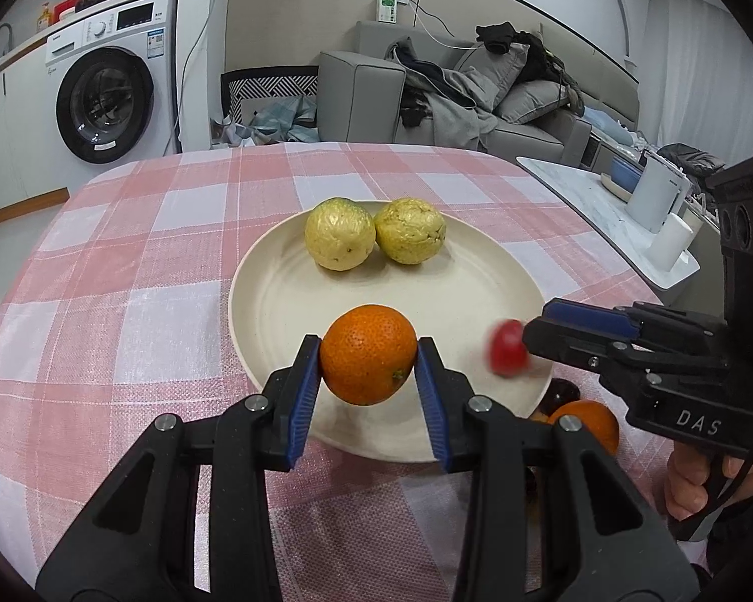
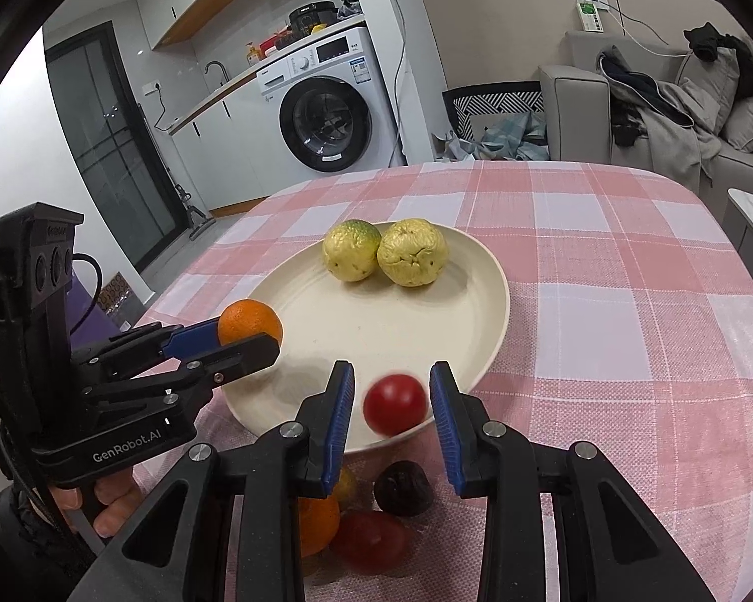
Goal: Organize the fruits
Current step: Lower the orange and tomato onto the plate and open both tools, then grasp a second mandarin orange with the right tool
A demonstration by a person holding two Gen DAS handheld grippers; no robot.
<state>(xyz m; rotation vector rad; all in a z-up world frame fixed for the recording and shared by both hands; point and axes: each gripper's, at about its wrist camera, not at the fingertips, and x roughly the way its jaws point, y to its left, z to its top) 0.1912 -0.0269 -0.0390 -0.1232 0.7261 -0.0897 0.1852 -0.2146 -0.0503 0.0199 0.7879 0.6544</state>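
Checked surface (image 1: 125,261): two yellow fruits (image 1: 340,233) plated; left gripper (image 1: 368,368) grasping orange (image 1: 366,361), right gripper (image 2: 391,404) released around tomato (image 2: 394,404); fruits remain off plate (image 1: 276,311).

We read "DAS" in pale letters on the black body of the right gripper (image 1: 508,351), and "GenRobot.AI" along the black body of the left gripper (image 2: 250,336), just above the hand (image 2: 103,499) holding it

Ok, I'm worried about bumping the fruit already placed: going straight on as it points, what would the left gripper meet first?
Probably the bare floor of the plate: the left gripper, shut on the orange, tilts down over it. The two yellow fruits sit farther back; depth is uncertain.
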